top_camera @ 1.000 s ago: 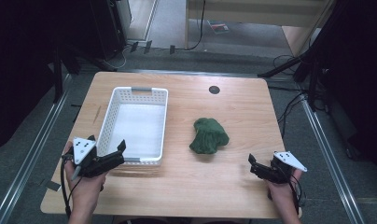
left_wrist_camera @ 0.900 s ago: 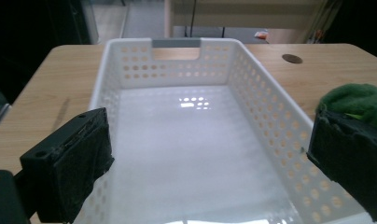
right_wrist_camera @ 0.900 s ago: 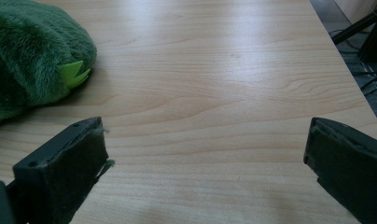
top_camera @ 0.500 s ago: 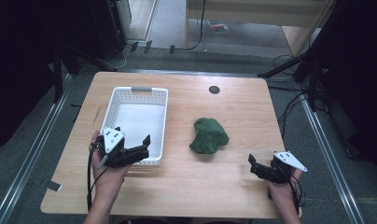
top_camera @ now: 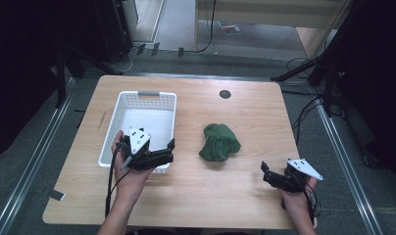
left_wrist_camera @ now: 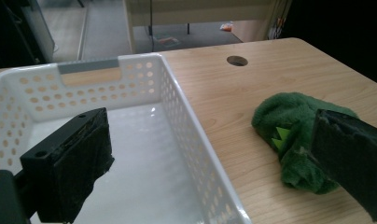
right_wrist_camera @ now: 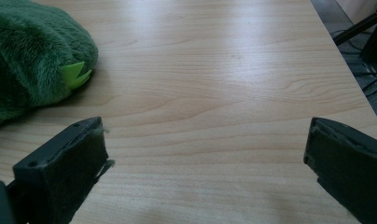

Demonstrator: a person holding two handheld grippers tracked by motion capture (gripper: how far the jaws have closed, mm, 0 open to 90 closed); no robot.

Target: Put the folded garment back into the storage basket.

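High view, going left to right: a white perforated plastic basket [top_camera: 146, 113] sits on the left half of the light wooden table [top_camera: 245, 122], its long sides running from the near edge toward the far edge. The left gripper [top_camera: 167, 149] hovers over the basket's near right corner, its jaws released and spread wide, pointing right toward the middle of the table. A crumpled green plush toy [top_camera: 219, 142] lies on the bare wood near the table's centre, just right of the basket and apart from it. A small round dark hole [top_camera: 225, 94] marks the tabletop toward the far edge. The right gripper [top_camera: 265, 172] rests near the near right corner, jaws released and apart, aimed left toward the plush and well clear of it.

Left gripper view: one jaw stands over the basket's empty white floor, the other in front of the plush [left_wrist_camera: 289, 135], whose small lime-green felt spikes [left_wrist_camera: 281, 138] show.
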